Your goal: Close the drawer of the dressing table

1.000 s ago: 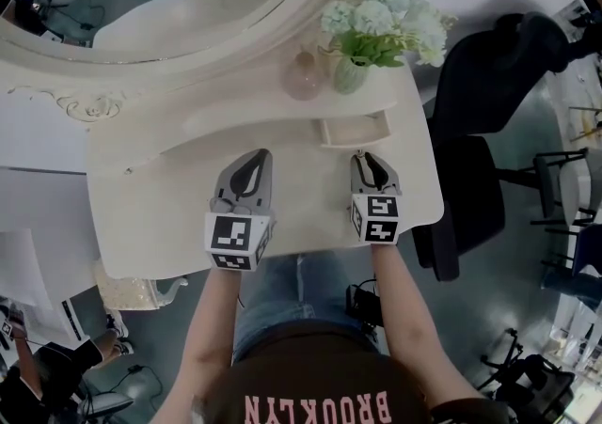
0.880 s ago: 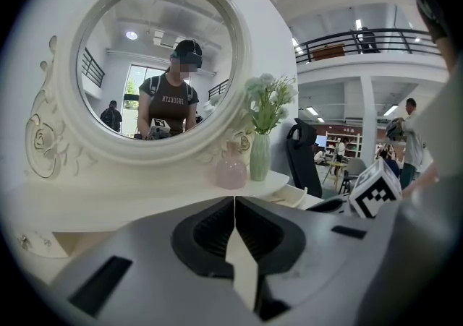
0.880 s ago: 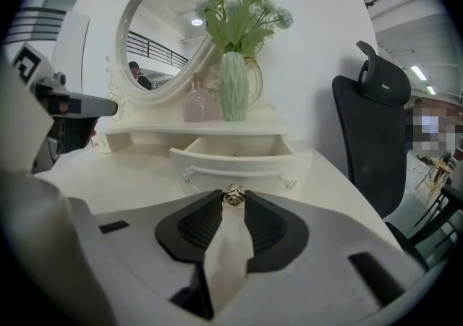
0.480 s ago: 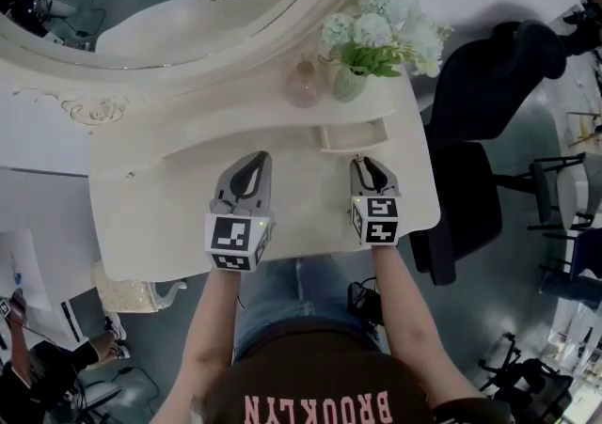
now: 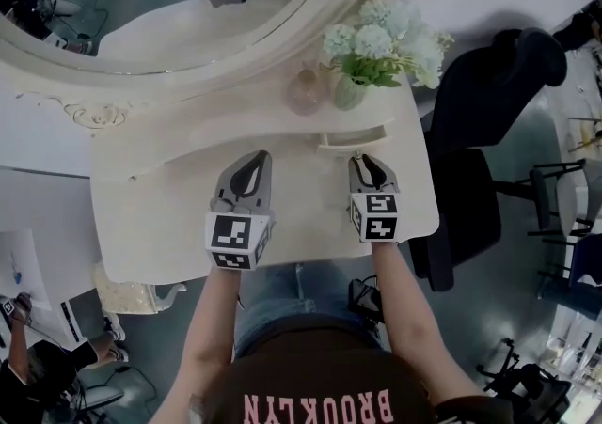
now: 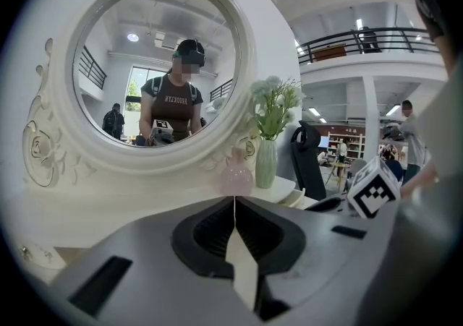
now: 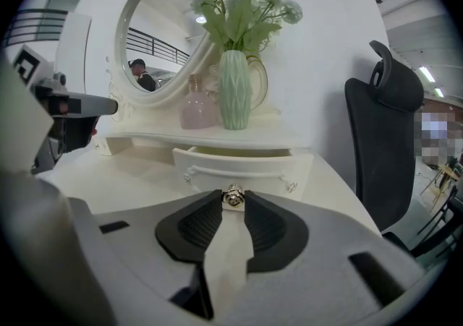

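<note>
Head view: on the dressing table (image 5: 141, 225), the drawer (image 5: 356, 139) sits at far right, pulled slightly out. Its long front runs left to right, directly beyond the right gripper (image 5: 364, 161), so closing it looks like a straight push toward the far side. Right gripper view shows that gripper's jaws clamped, part open, on the drawer's small metal knob (image 7: 233, 196). The left gripper (image 5: 254, 161) is farther off to the left, jaws together and empty.
</note>
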`<action>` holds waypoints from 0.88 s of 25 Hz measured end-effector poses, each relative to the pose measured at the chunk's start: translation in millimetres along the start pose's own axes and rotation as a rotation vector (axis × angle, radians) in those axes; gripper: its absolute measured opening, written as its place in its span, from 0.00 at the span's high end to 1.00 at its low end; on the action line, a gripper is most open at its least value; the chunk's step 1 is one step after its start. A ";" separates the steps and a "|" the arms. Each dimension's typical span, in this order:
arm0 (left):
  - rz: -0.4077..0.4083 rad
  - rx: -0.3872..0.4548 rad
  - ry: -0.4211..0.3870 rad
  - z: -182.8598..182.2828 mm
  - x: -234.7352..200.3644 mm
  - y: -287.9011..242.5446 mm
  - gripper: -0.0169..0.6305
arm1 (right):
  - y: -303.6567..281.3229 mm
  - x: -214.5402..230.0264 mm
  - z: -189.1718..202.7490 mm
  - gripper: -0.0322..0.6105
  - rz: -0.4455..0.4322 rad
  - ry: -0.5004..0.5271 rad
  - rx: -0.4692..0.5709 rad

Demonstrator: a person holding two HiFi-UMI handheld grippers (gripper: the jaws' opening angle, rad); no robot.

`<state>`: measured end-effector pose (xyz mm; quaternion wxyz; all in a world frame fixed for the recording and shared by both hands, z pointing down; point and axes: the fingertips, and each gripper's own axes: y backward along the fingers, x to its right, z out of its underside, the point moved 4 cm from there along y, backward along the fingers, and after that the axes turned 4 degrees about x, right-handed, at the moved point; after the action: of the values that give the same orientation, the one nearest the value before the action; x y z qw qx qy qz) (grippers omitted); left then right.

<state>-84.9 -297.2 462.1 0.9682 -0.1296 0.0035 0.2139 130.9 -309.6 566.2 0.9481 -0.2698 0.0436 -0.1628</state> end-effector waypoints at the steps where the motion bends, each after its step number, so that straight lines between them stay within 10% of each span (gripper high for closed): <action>1: -0.002 0.000 0.000 -0.4 -0.9 -0.6 0.97 | -1.4 0.2 -1.0 0.82 -0.001 0.000 0.000; 22: -0.048 0.010 0.010 -6.7 -17.7 -10.3 0.97 | -31.9 5.3 -9.4 0.82 -0.009 -0.002 -0.028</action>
<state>-96.3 -315.2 459.3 0.9736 -0.1261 0.0060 0.1900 125.2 -341.6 575.1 0.9435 -0.2834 0.0438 -0.1659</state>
